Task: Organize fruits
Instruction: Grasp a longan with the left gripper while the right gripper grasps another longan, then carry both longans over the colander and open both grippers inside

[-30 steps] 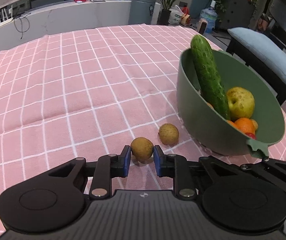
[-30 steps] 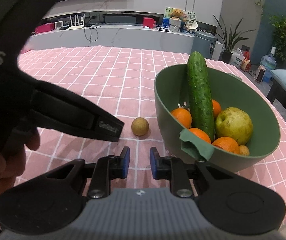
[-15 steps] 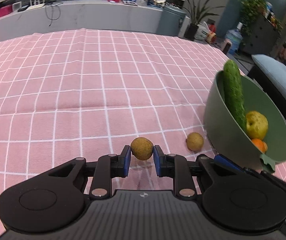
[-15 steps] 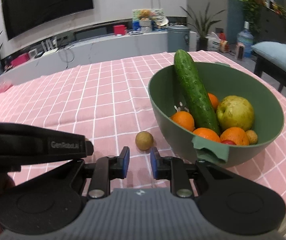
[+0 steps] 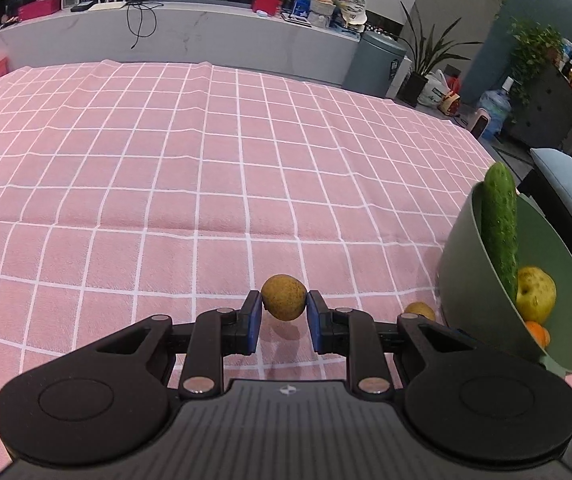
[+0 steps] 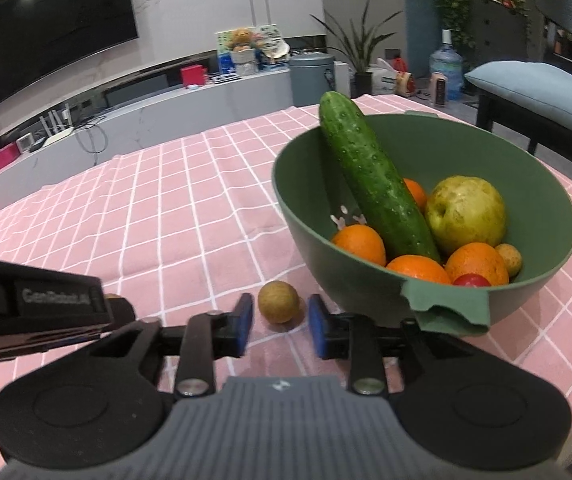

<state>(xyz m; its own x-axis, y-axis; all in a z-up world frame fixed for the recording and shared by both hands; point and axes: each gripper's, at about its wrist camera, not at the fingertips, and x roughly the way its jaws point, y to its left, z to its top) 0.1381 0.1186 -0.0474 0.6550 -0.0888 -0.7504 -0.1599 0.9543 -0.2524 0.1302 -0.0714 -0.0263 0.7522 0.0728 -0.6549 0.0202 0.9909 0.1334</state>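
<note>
My left gripper (image 5: 284, 316) is shut on a small brown round fruit (image 5: 284, 297), lifted a little above the pink checked cloth. A second brown fruit (image 6: 278, 302) lies on the cloth beside the green bowl (image 6: 538, 184), also seen low behind my left gripper's right finger as a brown fruit (image 5: 419, 312). My right gripper (image 6: 279, 326) sits just short of it; its jaws are opening, and the fruit lies beyond the tips, untouched. The bowl (image 5: 470, 280) holds a cucumber (image 6: 374, 180), a yellow-green pear (image 6: 466, 210), several oranges and a small red fruit.
The left gripper's black body (image 6: 38, 308) crosses the lower left of the right wrist view. A chair with a blue cushion (image 6: 538, 92) stands past the table's right edge. Behind the table runs a grey counter (image 5: 186, 36) with boxes and cables.
My left gripper has drawn away from the bowl with its brown fruit, so the bowl slid to the right edge. My right gripper rolled, closed in on the loose fruit, and its jaws widened.
</note>
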